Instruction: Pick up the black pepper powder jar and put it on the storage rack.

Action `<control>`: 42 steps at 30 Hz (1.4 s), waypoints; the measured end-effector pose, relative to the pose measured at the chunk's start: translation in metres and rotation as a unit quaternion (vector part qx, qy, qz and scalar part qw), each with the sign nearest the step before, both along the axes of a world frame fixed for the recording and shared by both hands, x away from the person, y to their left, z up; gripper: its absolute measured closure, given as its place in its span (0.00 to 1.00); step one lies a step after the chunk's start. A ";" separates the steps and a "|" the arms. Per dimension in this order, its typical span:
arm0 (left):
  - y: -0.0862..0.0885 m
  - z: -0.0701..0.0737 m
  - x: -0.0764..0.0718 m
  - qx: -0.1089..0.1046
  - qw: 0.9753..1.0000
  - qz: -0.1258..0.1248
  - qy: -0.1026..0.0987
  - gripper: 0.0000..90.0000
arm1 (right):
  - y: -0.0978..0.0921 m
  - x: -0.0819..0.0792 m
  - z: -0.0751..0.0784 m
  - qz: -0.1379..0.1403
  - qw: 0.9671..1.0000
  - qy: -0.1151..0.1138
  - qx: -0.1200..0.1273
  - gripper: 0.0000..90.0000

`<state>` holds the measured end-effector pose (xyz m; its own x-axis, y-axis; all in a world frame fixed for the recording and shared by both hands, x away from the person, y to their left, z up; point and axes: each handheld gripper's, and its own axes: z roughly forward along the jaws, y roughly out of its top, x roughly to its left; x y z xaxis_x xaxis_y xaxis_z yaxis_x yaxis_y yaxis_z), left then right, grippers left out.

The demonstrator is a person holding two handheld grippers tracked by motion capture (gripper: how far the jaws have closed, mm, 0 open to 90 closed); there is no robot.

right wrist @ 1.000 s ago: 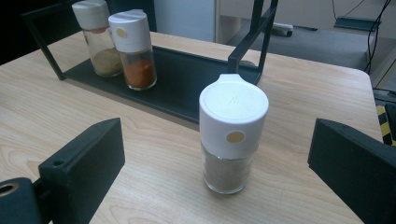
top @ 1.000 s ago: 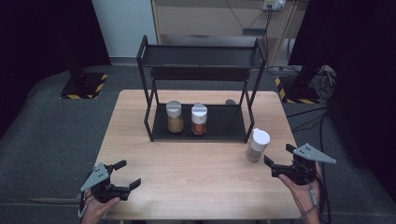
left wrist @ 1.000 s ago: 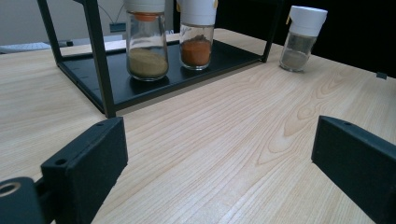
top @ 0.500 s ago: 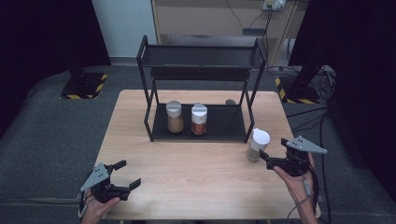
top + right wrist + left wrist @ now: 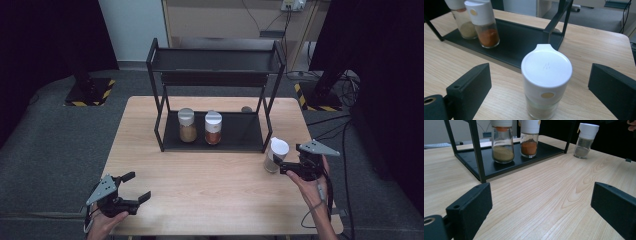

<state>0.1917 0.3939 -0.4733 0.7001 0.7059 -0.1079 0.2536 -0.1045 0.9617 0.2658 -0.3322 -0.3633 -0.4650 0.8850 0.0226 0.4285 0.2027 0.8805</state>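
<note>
Right hand-held gripper (image 5: 283, 167) sits just beside the spice jar (image 5: 275, 155) on the tabletop (image 5: 210, 185), and in the right gripper view we see its jaws spread wide with the jar between them, neither one touching the glass. That jar stands upright out in the open, just off the front right corner of the black rack (image 5: 215, 87), whose lower tray carries a tan-powder jar (image 5: 187, 125) and an orange-powder jar (image 5: 213, 127).

We judge it light, rigid and breakable: a clear glass body, only partly filled with a pale grey-brown powder, under a tall white plastic flip cap (image 5: 546, 67) with a small gold dot on its side. Smooth glass may slip, so we'd close on the cap's straight wall or just below it on the glass, squarely across the middle, with a moderate squeeze. It's narrow and top-capped, so a nudge from one jaw could tip it.

Over on the near left, the left hand-held gripper (image 5: 136, 186) rests low with its jaws apart and nothing between them.
</note>
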 end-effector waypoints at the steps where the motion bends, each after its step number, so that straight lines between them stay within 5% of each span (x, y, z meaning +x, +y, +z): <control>1: 0.000 0.000 0.000 0.000 1.000 0.000 0.000 0.03 | 0.001 0.003 -0.001 -0.001 1.000 0.003 -0.001 0.05; 23: 0.000 0.000 0.000 0.000 1.000 0.000 0.000 0.03 | 0.023 0.037 -0.023 -0.029 0.999 0.026 -0.017 0.11; 32: 0.000 0.000 0.000 0.000 1.000 -0.001 0.000 0.03 | 0.029 0.040 -0.031 -0.037 0.999 0.024 -0.019 0.34; 42: 0.000 0.000 0.000 0.000 1.000 0.000 0.000 0.03 | 0.032 0.037 -0.030 -0.037 0.999 0.020 -0.025 0.34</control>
